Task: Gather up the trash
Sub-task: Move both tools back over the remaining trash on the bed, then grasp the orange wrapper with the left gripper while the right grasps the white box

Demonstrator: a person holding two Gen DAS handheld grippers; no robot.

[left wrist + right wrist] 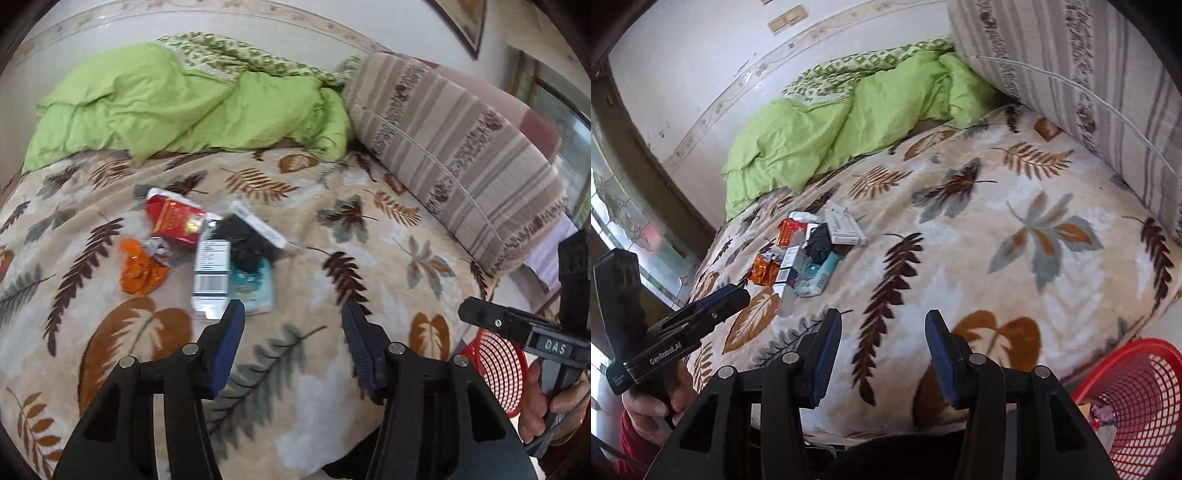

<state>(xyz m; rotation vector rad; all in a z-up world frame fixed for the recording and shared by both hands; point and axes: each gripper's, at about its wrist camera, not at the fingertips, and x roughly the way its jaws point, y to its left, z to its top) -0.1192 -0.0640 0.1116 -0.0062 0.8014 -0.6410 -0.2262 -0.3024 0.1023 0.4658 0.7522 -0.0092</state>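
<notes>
Both jaws stand apart and empty: left gripper (293,314) and right gripper (882,323) hover over the leaf-print blanket (332,258), near the trash pile (214,251); red basket (1130,398) sits right.

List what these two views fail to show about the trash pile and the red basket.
- Red basket: cut off by the frame edge in the right wrist view; in the left wrist view the right gripper hides most of it.
- Black item in the pile: blurred, unidentifiable.
- White box: print too blurred to read.
</notes>
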